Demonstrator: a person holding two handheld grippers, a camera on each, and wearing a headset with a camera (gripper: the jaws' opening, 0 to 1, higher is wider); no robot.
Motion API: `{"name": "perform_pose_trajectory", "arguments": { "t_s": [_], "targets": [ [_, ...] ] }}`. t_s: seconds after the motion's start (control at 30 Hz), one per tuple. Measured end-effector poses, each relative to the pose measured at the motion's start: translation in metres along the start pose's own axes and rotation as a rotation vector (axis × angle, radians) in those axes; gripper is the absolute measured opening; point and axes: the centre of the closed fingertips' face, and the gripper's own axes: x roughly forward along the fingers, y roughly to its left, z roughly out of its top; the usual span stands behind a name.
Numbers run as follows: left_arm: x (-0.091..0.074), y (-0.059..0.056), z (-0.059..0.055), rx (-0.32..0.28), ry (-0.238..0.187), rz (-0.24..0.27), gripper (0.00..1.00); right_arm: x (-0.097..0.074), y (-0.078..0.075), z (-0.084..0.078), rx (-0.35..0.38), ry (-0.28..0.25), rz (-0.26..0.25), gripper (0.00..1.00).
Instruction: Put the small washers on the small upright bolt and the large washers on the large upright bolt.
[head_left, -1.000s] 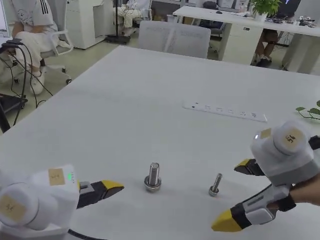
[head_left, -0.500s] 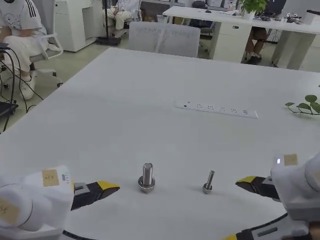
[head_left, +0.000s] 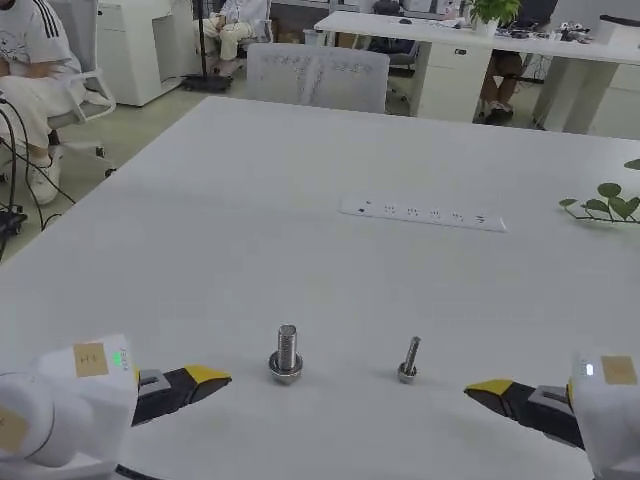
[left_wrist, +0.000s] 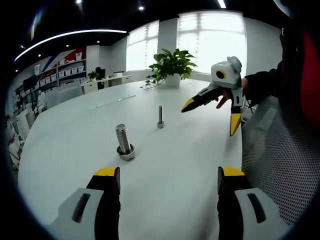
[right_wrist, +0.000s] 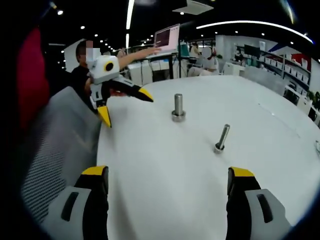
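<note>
**Wide and empty on either side of two upright bolts**

Holds the left hand-held gripper (left_wrist: 169, 174) low over the near edge of the white tabletop (head_left: 300, 200), jaws spread wide with nothing between them. Holds the right hand-held gripper (right_wrist: 168, 172) the same way at the near right, wide and empty.

In the head view, finds the large upright bolt (head_left: 286, 353) at about 2 o'clock from the left yellow tip, near but apart. Finds the small upright bolt (head_left: 409, 360) beside it, at about 10 o'clock from the right tip and also apart. Farther back, at 12 o'clock, spots a power strip (head_left: 422, 214).

In the left gripper view, puts the large upright bolt at 11 o'clock ahead of the jaws. Puts the small upright bolt farther off near 12, and the right hand-held gripper at 1 o'clock. In the right gripper view, puts the large upright bolt at 12 o'clock and the small upright bolt nearer at 1.

Cannot tell whether the thick ring at the foot of the large upright bolt is its head or washers.
</note>
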Motion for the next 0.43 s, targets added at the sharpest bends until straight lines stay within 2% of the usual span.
{"name": "perform_pose_trajectory", "arguments": {
  "t_s": [0.1, 0.43],
  "targets": [
    [-0.0003, 0.0001, -0.0004, -0.003, 0.0, 0.001, 0.8, -0.0016, -0.002, 0.0029, 0.0, -0.027, -0.022, 1.0],
    [-0.0005, -0.0008, -0.0011, -0.009, 0.001, 0.0, 0.8, -0.0025, -0.0011, -0.0018, 0.019, -0.019, -0.028, 1.0]
  ]
}}
